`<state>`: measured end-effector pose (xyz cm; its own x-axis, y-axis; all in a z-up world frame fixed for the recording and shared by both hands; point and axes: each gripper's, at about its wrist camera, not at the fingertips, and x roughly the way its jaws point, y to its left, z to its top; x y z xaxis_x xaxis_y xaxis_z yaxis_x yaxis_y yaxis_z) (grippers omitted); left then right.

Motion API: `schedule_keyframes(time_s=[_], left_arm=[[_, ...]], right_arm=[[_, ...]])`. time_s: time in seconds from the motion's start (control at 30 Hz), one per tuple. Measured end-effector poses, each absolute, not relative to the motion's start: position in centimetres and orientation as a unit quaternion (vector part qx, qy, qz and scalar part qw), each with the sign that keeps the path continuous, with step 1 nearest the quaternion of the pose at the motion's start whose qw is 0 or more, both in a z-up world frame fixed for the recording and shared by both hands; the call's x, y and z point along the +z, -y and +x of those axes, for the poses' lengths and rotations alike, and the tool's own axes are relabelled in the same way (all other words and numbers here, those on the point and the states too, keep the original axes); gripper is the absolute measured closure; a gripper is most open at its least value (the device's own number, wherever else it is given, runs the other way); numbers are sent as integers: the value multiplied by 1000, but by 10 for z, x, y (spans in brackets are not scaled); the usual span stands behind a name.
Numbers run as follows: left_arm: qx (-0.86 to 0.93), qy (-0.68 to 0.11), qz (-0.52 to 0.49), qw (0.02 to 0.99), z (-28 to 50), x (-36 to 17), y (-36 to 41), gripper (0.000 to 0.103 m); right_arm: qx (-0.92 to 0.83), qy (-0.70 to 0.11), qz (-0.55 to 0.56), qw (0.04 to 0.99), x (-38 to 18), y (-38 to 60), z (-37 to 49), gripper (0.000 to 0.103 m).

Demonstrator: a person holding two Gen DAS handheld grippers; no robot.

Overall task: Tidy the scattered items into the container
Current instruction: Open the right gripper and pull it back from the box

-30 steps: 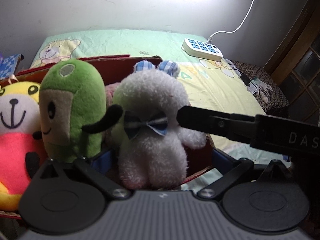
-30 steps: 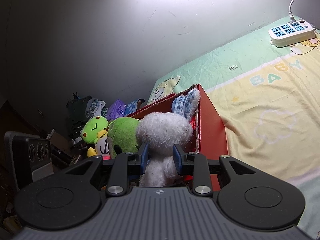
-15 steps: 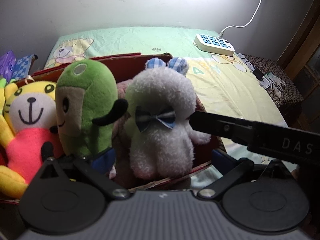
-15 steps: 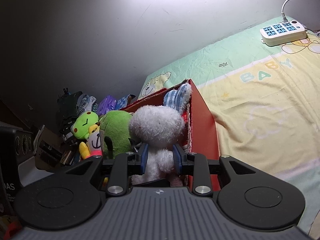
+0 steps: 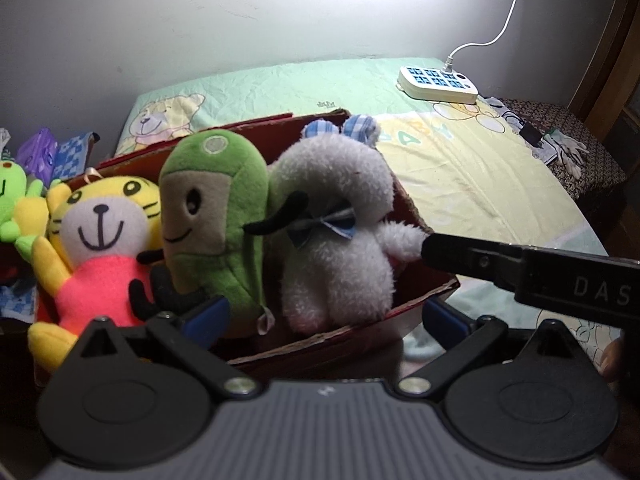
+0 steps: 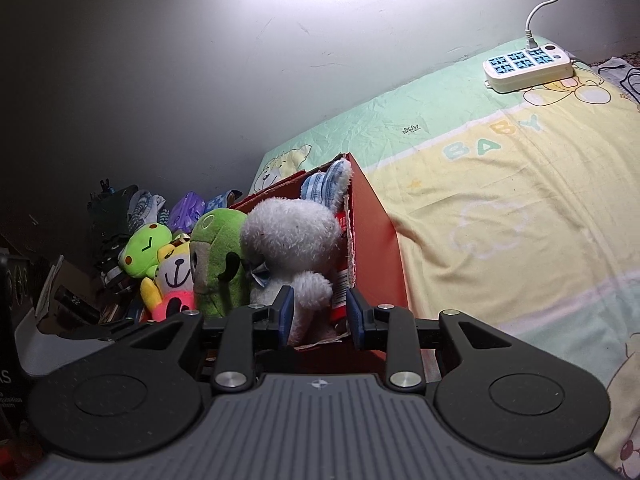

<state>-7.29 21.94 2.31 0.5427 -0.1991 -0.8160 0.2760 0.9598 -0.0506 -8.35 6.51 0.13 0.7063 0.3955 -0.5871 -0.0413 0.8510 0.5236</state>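
Note:
A red cardboard box [image 5: 424,296] stands at the edge of the bed. In it sit a yellow tiger plush [image 5: 100,240], a green plush [image 5: 216,216] and a white fluffy rabbit [image 5: 340,248] with checked ears and a bow tie. My left gripper [image 5: 326,316] hovers wide open over the box's near rim, holding nothing. My right gripper [image 6: 320,314] is narrowly open at the box's [image 6: 380,248] corner. The rabbit's [image 6: 288,236] paw lies between its pads, with a gap on the right side. In the left wrist view its black finger [image 5: 472,258] ends just beside that paw.
A white power strip [image 5: 438,84] [image 6: 528,68] with its cable lies at the far end of the bed sheet [image 6: 500,200]. A green frog plush [image 6: 146,248] and clutter sit left of the box. Gloves [image 5: 568,152] lie on a patterned surface at the right.
Both grippers have drawn back from the box. The right gripper's tip has slid off the rabbit's body out to its paw, and the rabbit stays sitting in the box.

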Motion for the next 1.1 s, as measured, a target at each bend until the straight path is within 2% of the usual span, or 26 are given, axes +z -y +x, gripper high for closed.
schedule_keyframes(time_s=[0.17,0.23,1.1], left_arm=[[-110,-456,53,882,-82,24,-225,1],[-107,-455,53,882,-86,25,-228,1],[-78,-500,56,861,-131,-11,-238,1]], right_arm=[[116,-363,227,896,9,-74,-93,69],[115,-362,223,898,11,-77,-97,64],[102,-401,189,891,-3,-110,-140,64]])
